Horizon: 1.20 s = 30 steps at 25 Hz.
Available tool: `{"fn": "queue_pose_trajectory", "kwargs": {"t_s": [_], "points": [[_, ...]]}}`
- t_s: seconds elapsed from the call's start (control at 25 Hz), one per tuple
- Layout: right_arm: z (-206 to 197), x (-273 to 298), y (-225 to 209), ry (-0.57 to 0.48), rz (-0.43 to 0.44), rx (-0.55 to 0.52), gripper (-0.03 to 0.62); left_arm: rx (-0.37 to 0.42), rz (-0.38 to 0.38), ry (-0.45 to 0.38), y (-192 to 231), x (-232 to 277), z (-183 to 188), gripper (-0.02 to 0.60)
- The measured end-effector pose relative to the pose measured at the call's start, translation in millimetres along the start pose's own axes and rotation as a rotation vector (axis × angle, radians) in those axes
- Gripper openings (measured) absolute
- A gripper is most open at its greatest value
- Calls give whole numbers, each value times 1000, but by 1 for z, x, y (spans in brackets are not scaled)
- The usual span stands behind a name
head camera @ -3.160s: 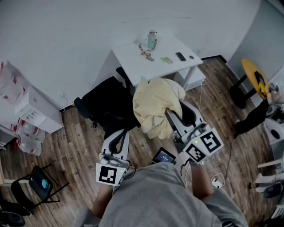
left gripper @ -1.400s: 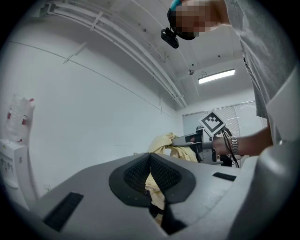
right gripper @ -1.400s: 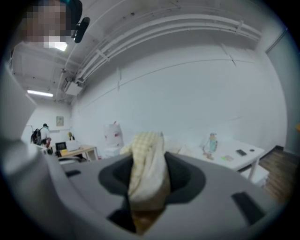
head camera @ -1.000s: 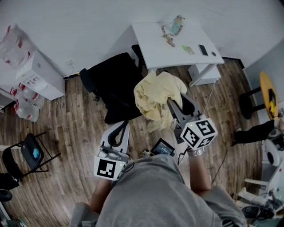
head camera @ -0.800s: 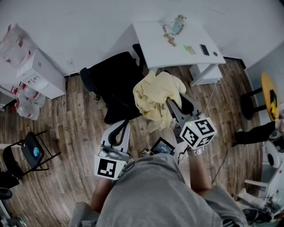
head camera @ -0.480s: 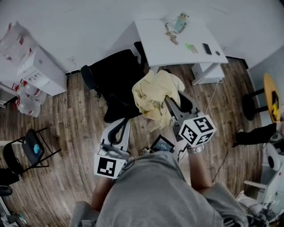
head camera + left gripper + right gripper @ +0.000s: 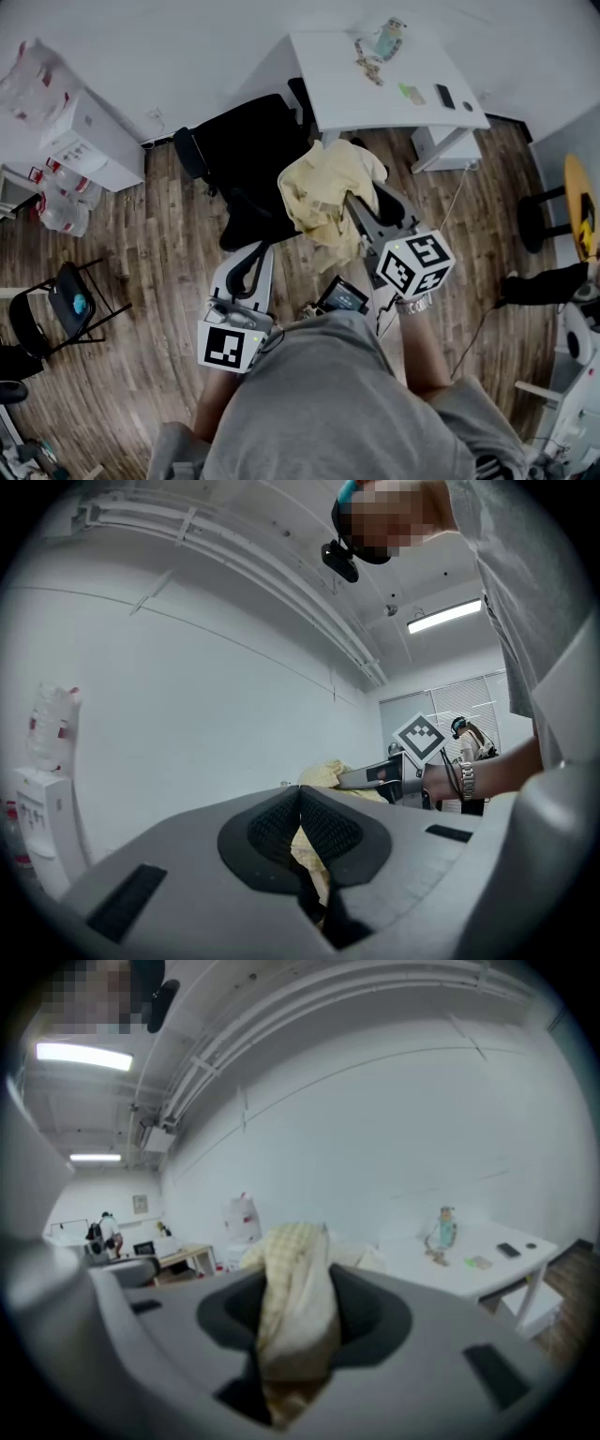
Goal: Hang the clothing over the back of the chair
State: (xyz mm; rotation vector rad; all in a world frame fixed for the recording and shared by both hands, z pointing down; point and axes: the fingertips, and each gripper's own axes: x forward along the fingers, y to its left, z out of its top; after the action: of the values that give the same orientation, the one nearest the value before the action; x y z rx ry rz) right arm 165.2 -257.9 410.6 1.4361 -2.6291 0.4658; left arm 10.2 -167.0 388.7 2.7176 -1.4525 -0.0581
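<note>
The clothing (image 7: 319,187) was clamped between the right gripper's (image 7: 352,204) partly spread jaws. The left gripper's (image 7: 300,791) jaws were pressed together, empty.

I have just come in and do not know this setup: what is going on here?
A person holds a claw in each hand. The right claw is clamped on a bunched pale yellow garment and holds it up over the black office chair. The garment does not seem draped over the chair's back yet. The left claw is shut and empty, near the chair.
</note>
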Motion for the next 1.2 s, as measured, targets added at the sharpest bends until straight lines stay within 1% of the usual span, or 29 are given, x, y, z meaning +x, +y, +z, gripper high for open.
{"fn": "queue_pose_trajectory", "kwargs": {"t_s": [0.52, 1.04, 1.2], "points": [[-11, 20, 2, 32, 50, 5, 190, -2, 55, 24, 6, -3, -5, 31], [-25, 39, -6, 95, 53, 7, 201, -8, 81, 36, 15, 2, -9, 31], [-33, 43, -7, 127, 54, 25, 207, -15, 90, 42, 18, -1, -12, 31]]}}
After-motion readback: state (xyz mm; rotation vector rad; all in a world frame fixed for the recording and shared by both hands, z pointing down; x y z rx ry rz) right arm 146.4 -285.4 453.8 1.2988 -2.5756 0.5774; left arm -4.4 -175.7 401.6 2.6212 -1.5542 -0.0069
